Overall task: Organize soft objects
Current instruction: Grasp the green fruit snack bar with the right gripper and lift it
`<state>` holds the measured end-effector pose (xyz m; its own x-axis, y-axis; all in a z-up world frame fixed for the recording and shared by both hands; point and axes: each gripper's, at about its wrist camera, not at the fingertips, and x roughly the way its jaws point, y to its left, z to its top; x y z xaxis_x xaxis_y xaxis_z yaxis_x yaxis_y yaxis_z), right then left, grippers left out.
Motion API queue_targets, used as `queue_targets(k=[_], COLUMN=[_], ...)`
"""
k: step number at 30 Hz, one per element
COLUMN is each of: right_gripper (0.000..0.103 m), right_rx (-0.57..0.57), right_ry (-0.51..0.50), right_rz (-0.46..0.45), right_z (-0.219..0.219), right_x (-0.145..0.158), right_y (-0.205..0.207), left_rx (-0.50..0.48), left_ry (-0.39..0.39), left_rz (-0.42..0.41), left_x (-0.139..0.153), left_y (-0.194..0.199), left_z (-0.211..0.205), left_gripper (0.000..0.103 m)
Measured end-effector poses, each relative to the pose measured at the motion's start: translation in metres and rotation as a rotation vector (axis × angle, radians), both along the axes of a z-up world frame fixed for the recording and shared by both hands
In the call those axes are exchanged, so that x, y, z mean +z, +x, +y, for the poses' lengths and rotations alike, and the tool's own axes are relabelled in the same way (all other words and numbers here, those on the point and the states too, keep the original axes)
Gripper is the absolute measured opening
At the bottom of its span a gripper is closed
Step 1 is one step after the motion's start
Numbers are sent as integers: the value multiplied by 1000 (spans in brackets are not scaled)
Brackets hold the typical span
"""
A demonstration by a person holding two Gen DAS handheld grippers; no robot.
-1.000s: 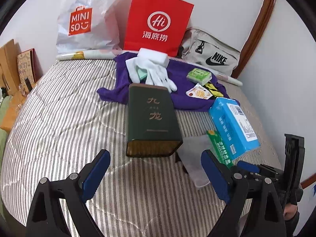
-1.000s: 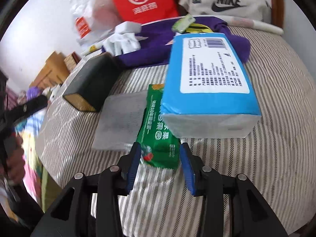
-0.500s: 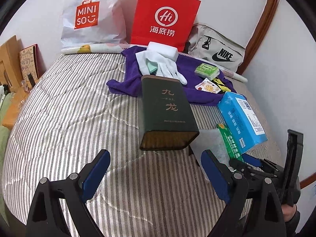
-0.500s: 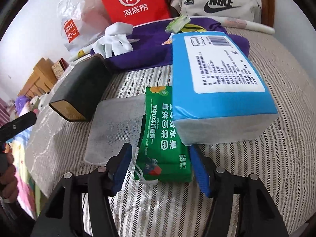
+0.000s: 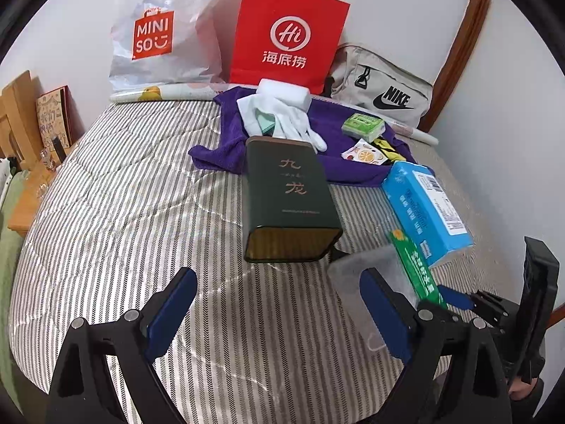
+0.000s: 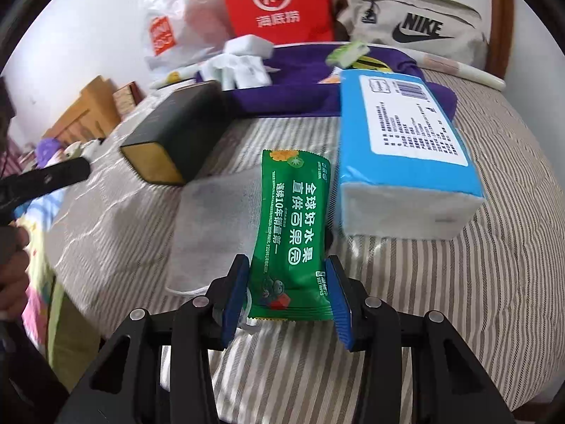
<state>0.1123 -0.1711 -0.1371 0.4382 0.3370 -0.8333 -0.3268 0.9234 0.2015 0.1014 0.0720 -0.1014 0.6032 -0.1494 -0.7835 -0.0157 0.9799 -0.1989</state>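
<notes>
Our right gripper (image 6: 287, 295) just closed its fingers on the green packet (image 6: 295, 226); our left gripper (image 5: 277, 312) hangs wide open.

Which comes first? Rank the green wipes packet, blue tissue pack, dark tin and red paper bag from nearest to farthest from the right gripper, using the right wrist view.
1. green wipes packet, between the pads.
2. blue tissue pack, right.
3. dark tin, left.
4. red paper bag, against the wall.

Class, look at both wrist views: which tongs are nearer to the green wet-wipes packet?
Right. The right tongs have just closed on the green wet-wipes packet, pads pressing its sides. The left tongs stand open over bare striped bedding, the packet off to their right.
</notes>
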Motion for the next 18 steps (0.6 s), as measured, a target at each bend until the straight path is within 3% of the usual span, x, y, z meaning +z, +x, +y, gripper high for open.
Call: queue_targets(k=[4, 8, 11, 15, 18], right_gripper=[45, 48, 51, 59, 61], right_rx=[-12, 7, 9, -11, -13], right_ry=[-17, -37, -66, -17, -43], right_rz=[4, 64, 44, 42, 35], right_z=[-15, -22, -25, -31, -27], right_x=[3, -4, -5, -3, -8], right_y=[-14, -28, -32, -21, -11], left_rx=[-8, -20, -26, -30, -26], left_ry=[11, 26, 29, 39, 37], left_rz=[2, 24, 38, 50, 52], left_x=[0, -6, -11, -14, -14], left_y=[-4, -4, -4, -4, -4], left_z=[-7, -14, -18, -20, -17], left_gripper=[94, 94, 94, 94, 94])
